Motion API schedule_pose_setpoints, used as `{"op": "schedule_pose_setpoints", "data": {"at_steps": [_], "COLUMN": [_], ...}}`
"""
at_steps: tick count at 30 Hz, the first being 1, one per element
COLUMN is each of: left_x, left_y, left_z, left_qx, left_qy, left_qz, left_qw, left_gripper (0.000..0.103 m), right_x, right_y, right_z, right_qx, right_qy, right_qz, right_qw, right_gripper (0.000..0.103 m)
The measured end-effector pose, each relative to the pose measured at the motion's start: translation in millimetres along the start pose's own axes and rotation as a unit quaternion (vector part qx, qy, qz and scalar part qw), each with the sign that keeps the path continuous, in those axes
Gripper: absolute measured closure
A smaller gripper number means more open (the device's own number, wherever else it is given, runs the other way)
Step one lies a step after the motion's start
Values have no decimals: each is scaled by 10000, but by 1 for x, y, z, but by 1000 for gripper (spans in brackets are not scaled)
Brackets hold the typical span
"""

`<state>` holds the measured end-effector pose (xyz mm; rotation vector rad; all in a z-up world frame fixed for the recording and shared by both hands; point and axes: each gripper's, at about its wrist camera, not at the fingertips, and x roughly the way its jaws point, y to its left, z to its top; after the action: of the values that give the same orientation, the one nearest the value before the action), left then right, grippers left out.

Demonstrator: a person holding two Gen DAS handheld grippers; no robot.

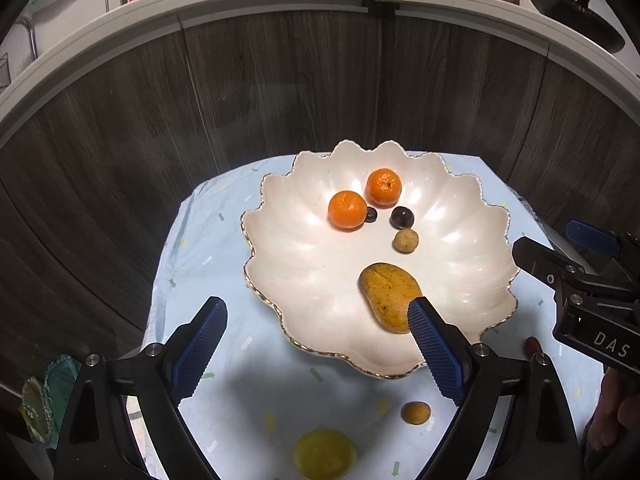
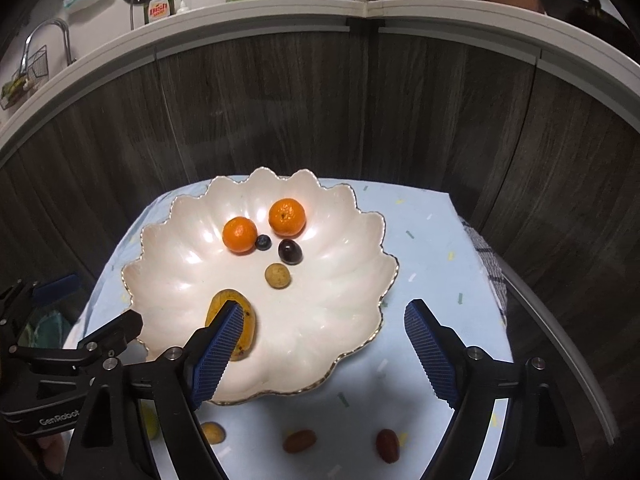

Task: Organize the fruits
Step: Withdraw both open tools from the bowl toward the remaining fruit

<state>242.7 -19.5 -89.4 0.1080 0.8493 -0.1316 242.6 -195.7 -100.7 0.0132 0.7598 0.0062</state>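
A white scalloped bowl (image 1: 304, 264) (image 2: 340, 312) holds two oranges (image 1: 347, 209) (image 2: 286, 217), a dark grape (image 1: 401, 217) (image 2: 290, 251), a blueberry (image 2: 263, 243), a small tan fruit (image 1: 405, 240) (image 2: 277, 276) and a yellow mango (image 1: 390, 294) (image 2: 250, 322). On the cloth in front lie a small tan fruit (image 1: 416, 413) (image 2: 212, 433), a yellow fruit (image 1: 324, 454) and two red-brown dates (image 2: 299, 441) (image 2: 387, 445). My left gripper (image 1: 316, 344) is open and empty above the bowl's near rim. My right gripper (image 2: 324, 344) is open and empty, also over the near rim.
The bowl stands on a pale blue patterned cloth (image 1: 192, 280) over a small table. Dark wood cabinet fronts (image 1: 280, 88) rise behind under a white counter edge. A checked towel (image 2: 494, 276) hangs at the table's right side. The right gripper's body (image 1: 580, 296) shows in the left wrist view.
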Motion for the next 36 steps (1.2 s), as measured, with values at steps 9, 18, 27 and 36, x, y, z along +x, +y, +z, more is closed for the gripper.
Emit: {"op": "schedule_pose_setpoints", "data": {"at_steps": [9, 18, 27, 36], "left_x": [-22, -37, -51, -59], "left_y": [-7, -17, -24, -23], "left_z": [0, -5, -14, -36], "left_qx": [73, 152, 220, 231], "left_qy": [-153, -219, -271, -339], "left_qz": [-11, -36, 6, 73], "left_qw": [9999, 9996, 9994, 9991], "left_gripper": [11, 11, 11, 11], "right_x": [-22, -39, -53, -58], "right_y": [-5, -16, -22, -16], "right_z": [-2, -10, -20, -37], "right_qx": [51, 122, 133, 30], "right_qy": [-163, -250, -329, -296], "right_qz": [-65, -133, -206, -192], "right_qw": [9998, 9995, 9992, 9994], "right_gripper": [20, 20, 20, 20]}}
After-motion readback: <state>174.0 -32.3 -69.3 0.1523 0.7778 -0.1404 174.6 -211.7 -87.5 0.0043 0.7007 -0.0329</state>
